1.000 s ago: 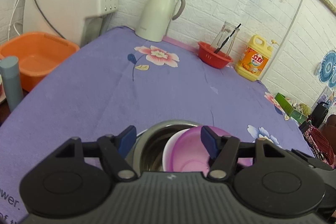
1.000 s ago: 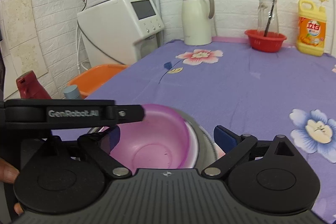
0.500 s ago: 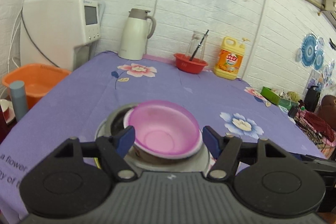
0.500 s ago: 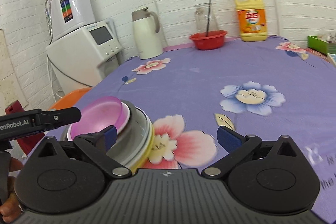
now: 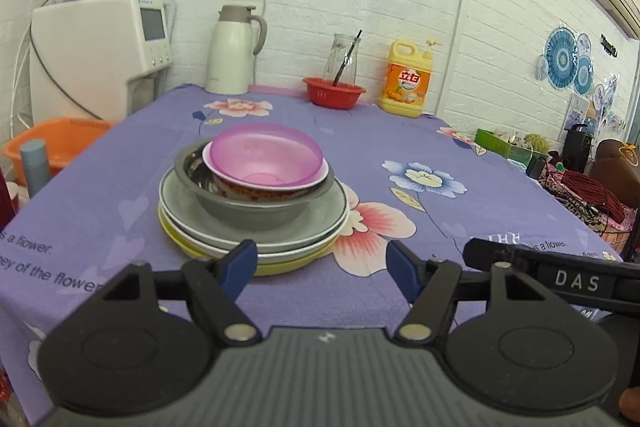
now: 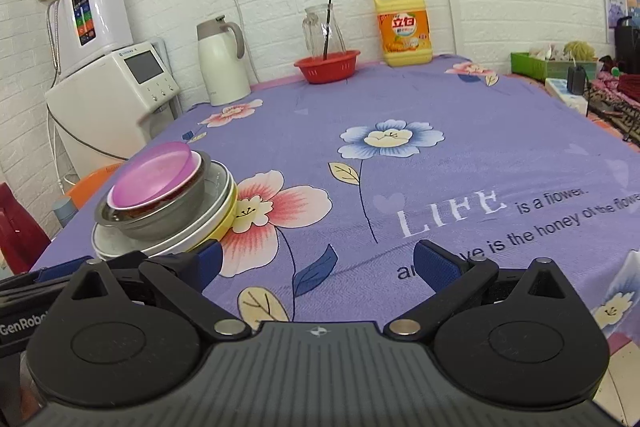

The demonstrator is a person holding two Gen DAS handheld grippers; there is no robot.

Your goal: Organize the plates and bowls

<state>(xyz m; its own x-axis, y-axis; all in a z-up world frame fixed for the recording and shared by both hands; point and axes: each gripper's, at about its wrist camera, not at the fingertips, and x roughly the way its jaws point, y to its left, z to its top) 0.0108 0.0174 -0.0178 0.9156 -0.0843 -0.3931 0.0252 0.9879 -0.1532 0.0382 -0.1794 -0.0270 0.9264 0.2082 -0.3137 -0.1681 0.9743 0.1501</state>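
Note:
A stack stands on the purple flowered tablecloth: a pink plastic bowl (image 5: 266,155) in a white patterned bowl (image 5: 256,189), in a steel bowl (image 5: 248,213), on a grey-white plate (image 5: 188,203) and a yellow plate (image 5: 280,269). The stack also shows in the right wrist view, with the pink bowl (image 6: 150,177) on top. My left gripper (image 5: 322,267) is open and empty, just short of the stack's near edge. My right gripper (image 6: 316,261) is open and empty, to the right of the stack.
At the back stand a white thermos jug (image 5: 234,51), a red basket (image 5: 334,95) with a glass jar, and a yellow detergent bottle (image 5: 408,81). A water dispenser (image 5: 100,55) and an orange basin (image 5: 56,143) are left of the table. Clutter lies off the right edge.
Both grippers have drawn back from the stack, toward the table's near edge. The whole stack now shows in front of them; before, they were close over the pink bowl.

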